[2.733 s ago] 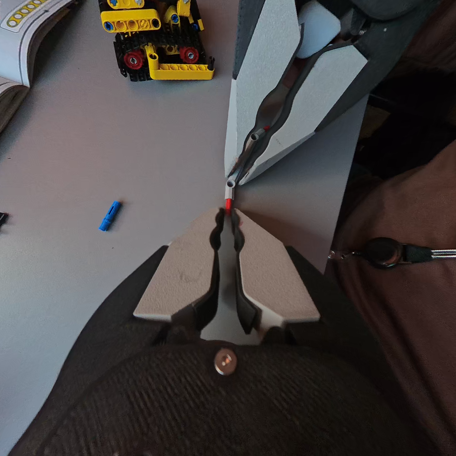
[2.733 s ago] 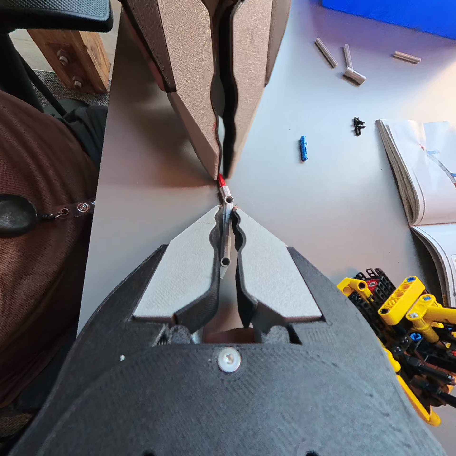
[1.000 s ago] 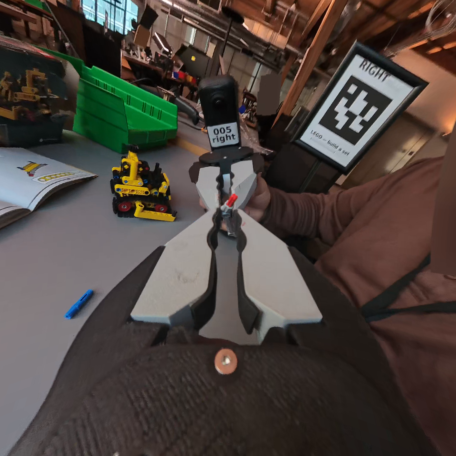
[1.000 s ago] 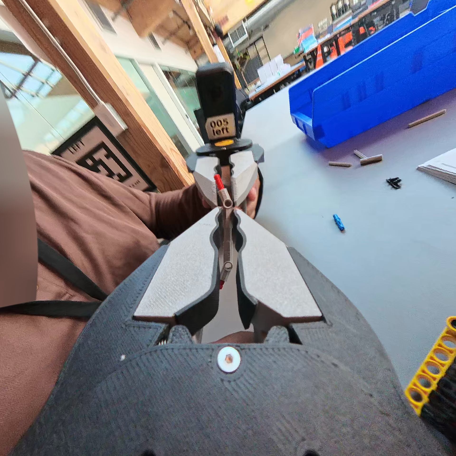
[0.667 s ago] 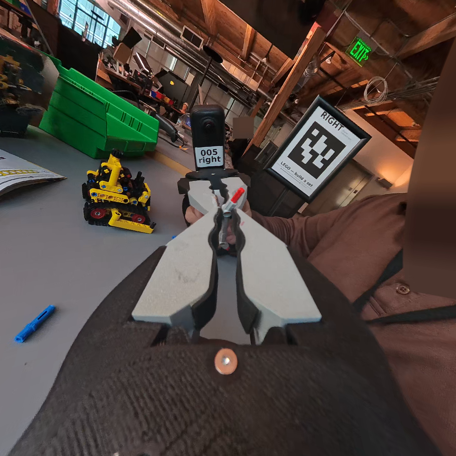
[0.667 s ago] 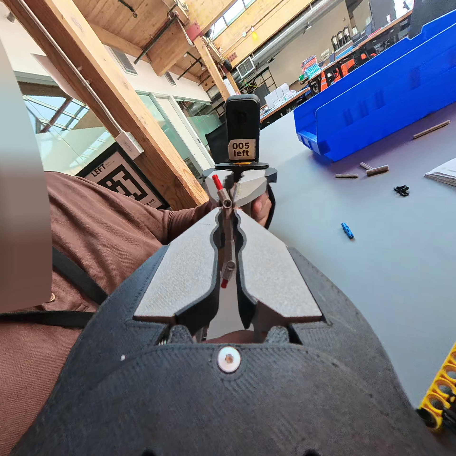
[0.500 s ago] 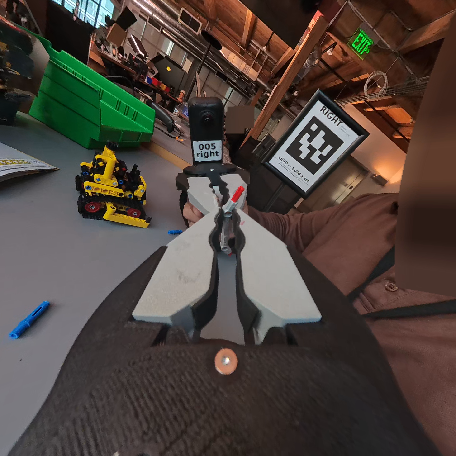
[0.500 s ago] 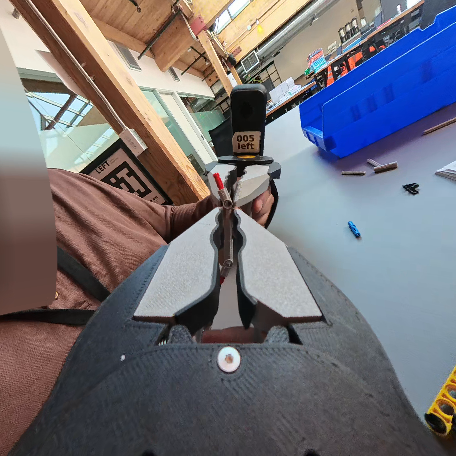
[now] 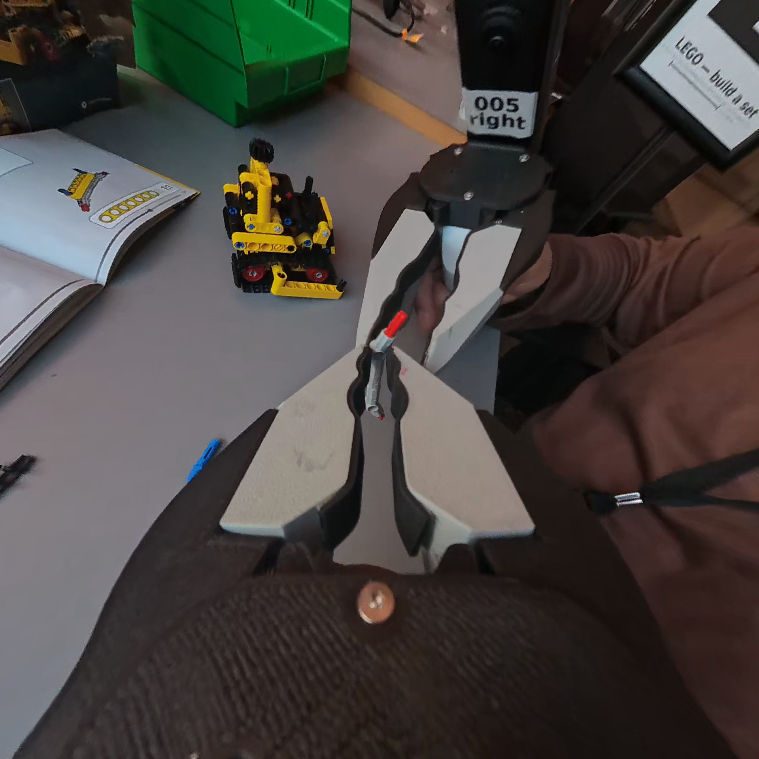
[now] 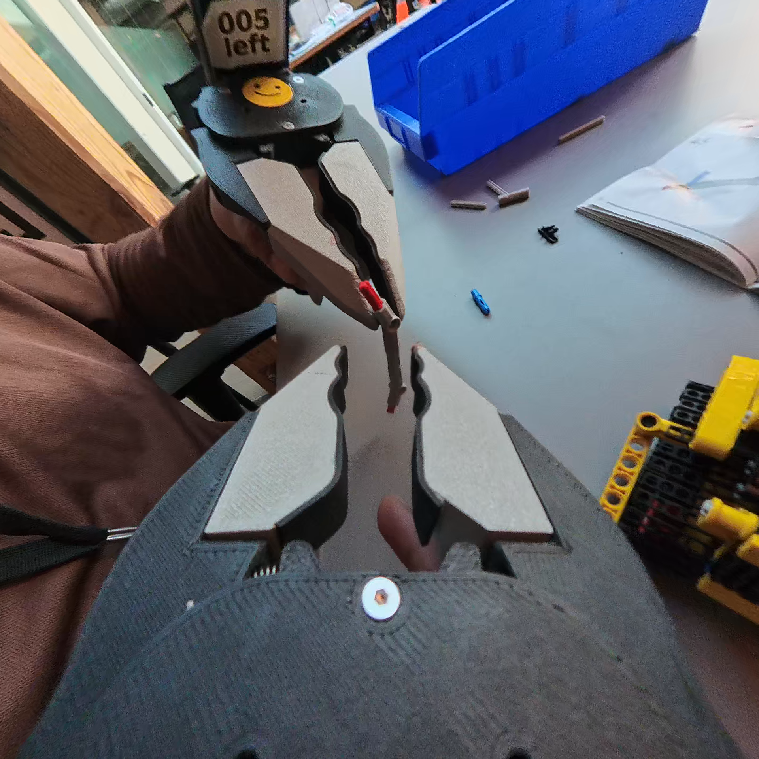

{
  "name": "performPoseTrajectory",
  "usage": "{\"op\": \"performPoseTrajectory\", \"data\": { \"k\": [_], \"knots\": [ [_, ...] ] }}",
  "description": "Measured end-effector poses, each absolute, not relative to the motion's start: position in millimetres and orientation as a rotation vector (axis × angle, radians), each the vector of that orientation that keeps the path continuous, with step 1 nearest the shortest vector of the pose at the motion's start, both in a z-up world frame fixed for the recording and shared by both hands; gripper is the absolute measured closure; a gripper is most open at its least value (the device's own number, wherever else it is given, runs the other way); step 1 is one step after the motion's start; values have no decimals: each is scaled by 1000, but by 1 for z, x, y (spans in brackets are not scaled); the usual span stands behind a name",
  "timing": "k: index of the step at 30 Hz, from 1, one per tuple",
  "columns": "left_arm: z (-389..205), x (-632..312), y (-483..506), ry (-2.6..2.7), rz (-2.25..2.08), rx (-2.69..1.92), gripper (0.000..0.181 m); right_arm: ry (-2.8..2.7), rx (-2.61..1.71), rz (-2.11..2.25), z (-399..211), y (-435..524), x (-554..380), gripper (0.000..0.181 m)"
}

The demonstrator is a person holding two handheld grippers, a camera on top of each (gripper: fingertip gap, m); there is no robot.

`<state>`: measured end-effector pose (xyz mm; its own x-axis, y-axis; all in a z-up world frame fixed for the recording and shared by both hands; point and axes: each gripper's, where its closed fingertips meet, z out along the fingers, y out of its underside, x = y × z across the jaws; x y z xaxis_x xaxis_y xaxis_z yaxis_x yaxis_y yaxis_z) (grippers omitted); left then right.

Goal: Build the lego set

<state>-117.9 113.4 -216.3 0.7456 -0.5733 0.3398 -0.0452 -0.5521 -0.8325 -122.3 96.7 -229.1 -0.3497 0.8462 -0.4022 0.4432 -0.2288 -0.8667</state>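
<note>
A thin grey lego rod with red pins at its ends [image 9: 374,382] is held in the air over the table's near edge. My left gripper [image 9: 376,352] is shut on the rod's upper end. In the right wrist view the left gripper [image 10: 384,316] comes in from the upper left and the rod [image 10: 393,361] hangs down from its tips. My right gripper [image 10: 378,349] is open, with the rod loose between its fingers [image 9: 382,279]. The yellow and black bulldozer model [image 9: 283,242] stands on the grey table [image 9: 143,369], also at the right edge [image 10: 690,484].
An open instruction booklet [image 9: 82,205] lies left of the model. A blue pin [image 9: 203,454] and a black piece [image 10: 548,234] lie loose on the table. A green bin [image 9: 246,53] and a blue bin [image 10: 534,74] stand at the back, with grey axles [image 10: 509,197] near the blue one. The grippers are tip to tip, or close to it. Left tips and right tips are each some 15 cm from the black piece [image 10: 548,234].
My right gripper has opened and let go of the grey rod. My left gripper now holds the rod alone. Both grippers have tilted down toward the table.
</note>
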Motion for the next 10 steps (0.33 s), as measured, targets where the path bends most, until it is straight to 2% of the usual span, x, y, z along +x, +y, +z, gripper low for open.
{"op": "performPoseTrajectory", "data": {
  "k": [5, 10],
  "knots": [
    [-236, -112, 103, 652, -837, -2234, 176, -1733, -1518, 1363, -236, 118, -104, 149],
    [-272, -100, 115, 907, -648, -2425, 177, -1798, -1431, 1206, -238, 126, -81, 152]
  ]
}}
